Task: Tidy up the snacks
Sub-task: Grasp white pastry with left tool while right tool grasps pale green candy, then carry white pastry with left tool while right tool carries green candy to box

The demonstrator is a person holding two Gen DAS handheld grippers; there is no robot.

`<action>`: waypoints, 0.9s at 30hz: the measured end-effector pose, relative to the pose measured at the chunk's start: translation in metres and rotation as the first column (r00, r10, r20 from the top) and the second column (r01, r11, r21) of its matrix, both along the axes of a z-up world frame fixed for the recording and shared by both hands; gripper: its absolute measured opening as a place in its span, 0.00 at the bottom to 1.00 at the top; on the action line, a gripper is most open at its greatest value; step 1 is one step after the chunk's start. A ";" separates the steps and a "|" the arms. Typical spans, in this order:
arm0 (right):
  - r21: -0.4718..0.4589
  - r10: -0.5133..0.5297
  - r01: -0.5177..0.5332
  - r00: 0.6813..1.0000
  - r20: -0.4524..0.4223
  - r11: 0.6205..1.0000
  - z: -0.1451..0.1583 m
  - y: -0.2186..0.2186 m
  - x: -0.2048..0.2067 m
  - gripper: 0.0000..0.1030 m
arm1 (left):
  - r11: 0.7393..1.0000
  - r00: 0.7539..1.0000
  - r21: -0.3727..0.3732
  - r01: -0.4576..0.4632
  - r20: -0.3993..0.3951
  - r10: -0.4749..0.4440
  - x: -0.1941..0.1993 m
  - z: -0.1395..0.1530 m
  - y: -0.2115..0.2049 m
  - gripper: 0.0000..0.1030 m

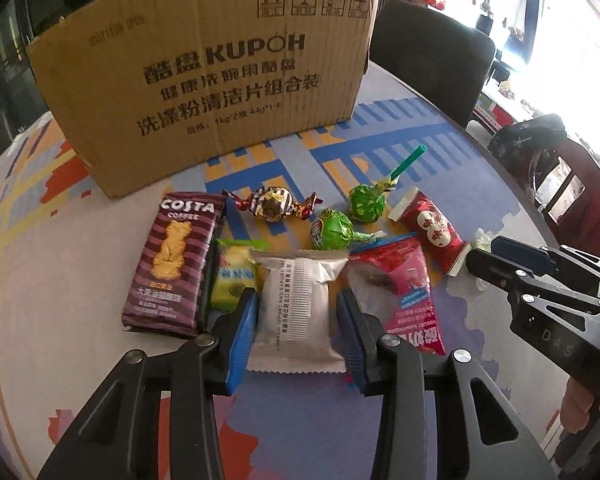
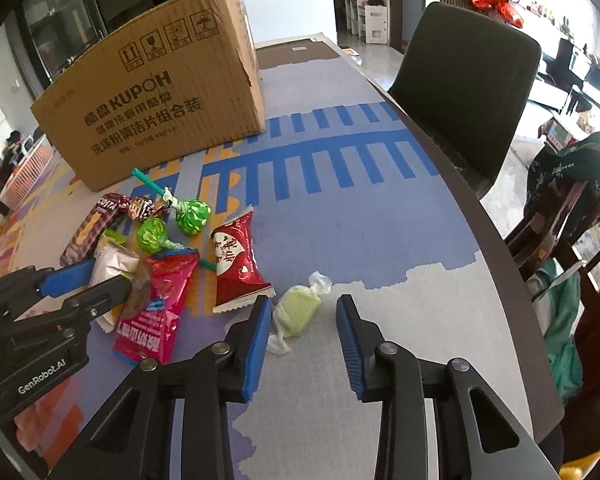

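One cardboard box (image 1: 216, 80) stood toward the far edge of the tabletop (image 2: 380, 240), its printed side facing the cameras; its inside could not be seen. Before it, on the patterned cover, lay the snacks: a Costa biscuit pack (image 1: 176, 264), a twist-wrapped chocolate (image 1: 274, 204), two green lollipops (image 1: 348, 216), a yellow-green packet (image 1: 234, 276), a pink yogurt-hawthorn pack (image 1: 404, 292) and a red roll (image 1: 436, 232).

A white pillow pack (image 1: 300, 308) lay between the blue pads of the left gripper (image 1: 298, 316). Its jaws stood at the pack's two long sides, apparently just touching them; a firm pinch could not be confirmed.

Nearer the right edge, apart from the heap, a pale green wrapped candy (image 2: 296, 312) rested on the cloth. The right gripper (image 2: 302, 320) straddled it with jaws spread: the left pad sat just beside the candy, the right pad clear of it.
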State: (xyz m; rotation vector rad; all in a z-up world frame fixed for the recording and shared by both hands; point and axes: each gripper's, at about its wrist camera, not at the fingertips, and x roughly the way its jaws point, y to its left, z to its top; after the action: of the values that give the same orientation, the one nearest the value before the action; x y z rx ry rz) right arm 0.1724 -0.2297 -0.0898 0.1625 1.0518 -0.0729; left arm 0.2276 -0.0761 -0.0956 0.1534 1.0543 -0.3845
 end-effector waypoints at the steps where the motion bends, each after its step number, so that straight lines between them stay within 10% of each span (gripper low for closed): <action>1: -0.009 0.002 -0.002 1.000 0.001 1.000 0.000 0.001 0.000 0.32 | 1.000 1.000 -0.005 -0.001 -0.008 0.001 0.001 -0.002 0.000 0.39; 27: -0.003 0.081 -0.081 0.991 0.102 0.997 0.046 0.019 -0.016 0.20 | 0.997 0.994 -0.057 -0.054 0.096 0.059 -0.022 0.054 0.013 0.32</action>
State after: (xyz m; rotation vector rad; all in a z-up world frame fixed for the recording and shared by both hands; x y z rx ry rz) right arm 0.1568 -0.2111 -0.0437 0.1230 0.9550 0.0097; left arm 0.2053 -0.0626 -0.0420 0.0929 0.9493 -0.3504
